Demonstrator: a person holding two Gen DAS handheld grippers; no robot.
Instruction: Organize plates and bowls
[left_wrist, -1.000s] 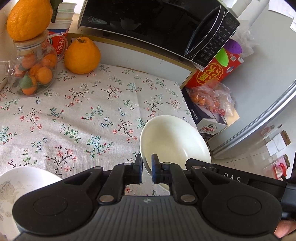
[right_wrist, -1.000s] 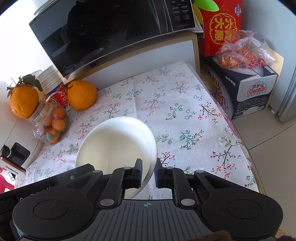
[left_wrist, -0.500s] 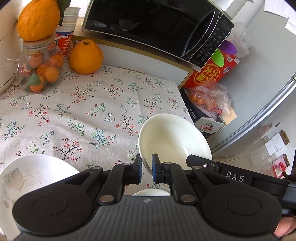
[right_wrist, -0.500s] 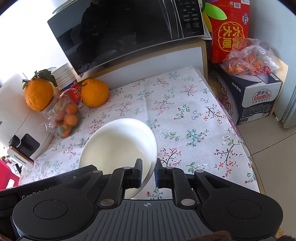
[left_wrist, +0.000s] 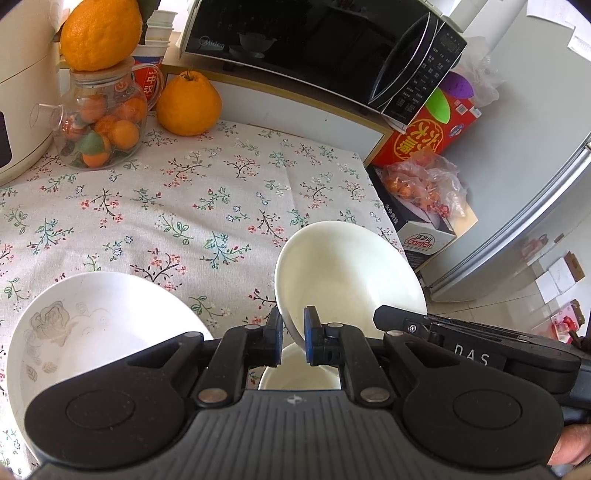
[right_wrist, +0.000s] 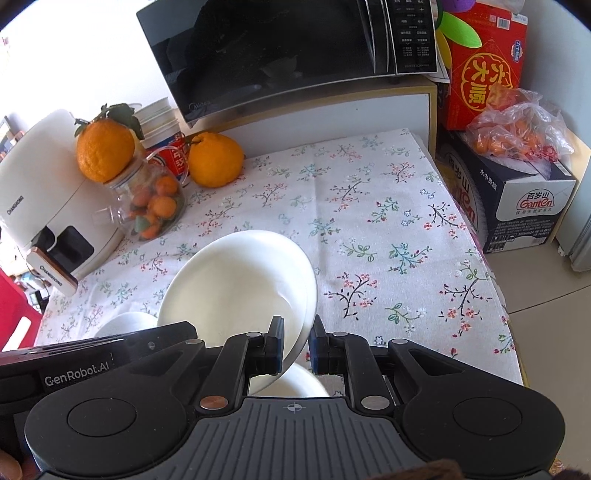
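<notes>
My kitchen corner, daylit.
Floral-clothed table (right_wrist: 369, 206); black microwave (right_wrist: 288, 51) on a white cabinet (right_wrist: 332, 118) at its far edge; pale tiled floor (right_wrist: 546, 302) beyond its right edge.

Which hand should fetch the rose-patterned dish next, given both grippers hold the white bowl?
Left, probably. The rose-patterned dish lies right beside the left gripper, while the right gripper grips the opposite rim of the white bowl, farther from it.

Both tongs point steeply downward, side by side. The left tongs (left_wrist: 292, 341) are clamped nearly closed on the rim of a white bowl (left_wrist: 351, 273), its pads squeezing the near edge. The right tongs (right_wrist: 297, 349) pinch the same bowl's opposite rim. A fingertip (left_wrist: 572, 445) shows at 4 o'clock behind the left tongs.
</notes>
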